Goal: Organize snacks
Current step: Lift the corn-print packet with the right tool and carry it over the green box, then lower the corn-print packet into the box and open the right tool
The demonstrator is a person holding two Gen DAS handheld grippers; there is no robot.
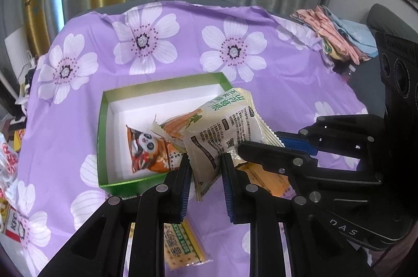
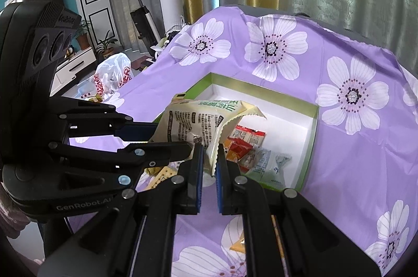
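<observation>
The left gripper (image 1: 205, 179) was closed on one end of a cream snack pack (image 1: 224, 125), and the right gripper (image 2: 209, 164) was closed on the pack's (image 2: 198, 122) other, crimped end, so both held it in the air together. Just beyond the fingers stood an open green box (image 1: 104, 136) on the purple flowered cloth (image 1: 274, 83), with a panda packet (image 1: 149, 151) inside. Below the left fingers a yellow pack (image 1: 183, 245) lay on the cloth.
</observation>
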